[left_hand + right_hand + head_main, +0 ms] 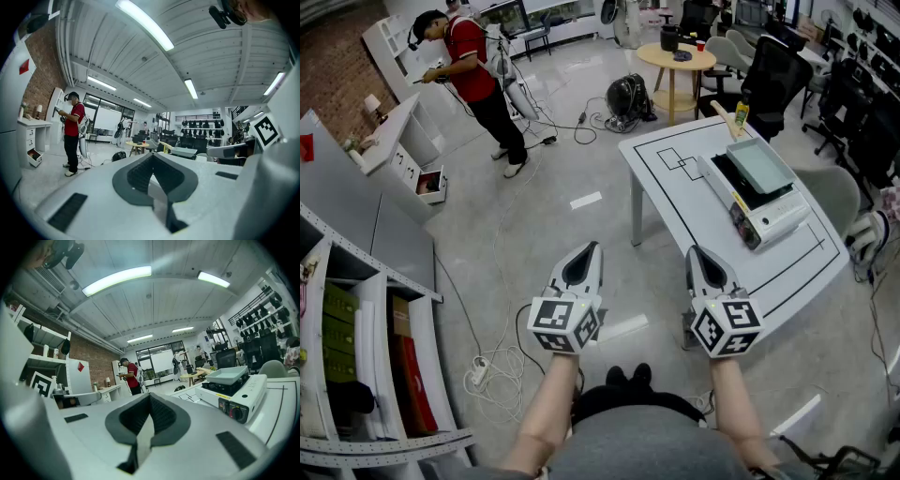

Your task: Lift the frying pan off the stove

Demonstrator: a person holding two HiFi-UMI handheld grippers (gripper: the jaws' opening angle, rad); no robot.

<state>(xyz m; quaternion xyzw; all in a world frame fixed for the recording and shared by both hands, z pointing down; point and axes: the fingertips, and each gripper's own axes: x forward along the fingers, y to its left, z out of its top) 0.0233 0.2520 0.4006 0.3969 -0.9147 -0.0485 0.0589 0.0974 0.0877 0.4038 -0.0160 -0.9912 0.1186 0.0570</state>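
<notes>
A square grey frying pan (pixel 758 164) sits on a white portable gas stove (pixel 766 219) at the far side of a white table (pixel 675 202); its wooden handle (pixel 724 118) points away from me. Both grippers hang over the floor short of the table's near edge. My left gripper (pixel 592 247) is shut and empty, well left of the table. My right gripper (pixel 694 250) is shut and empty too, its tip near the table's near corner. From the right gripper view the pan (pixel 228 375) and stove (pixel 236 398) lie ahead to the right of the shut gripper (pixel 150 397). The left gripper (pixel 152 157) looks across at the pan (pixel 183 152).
A person in a red shirt (pixel 474 73) stands far left by a white cabinet (pixel 403 141). Shelving (pixel 356 328) lines my left. Cables and a power strip (pixel 478 373) lie on the floor. A round wooden table (pixel 675 58), a black bag (pixel 628 96) and office chairs (pixel 773 70) stand beyond.
</notes>
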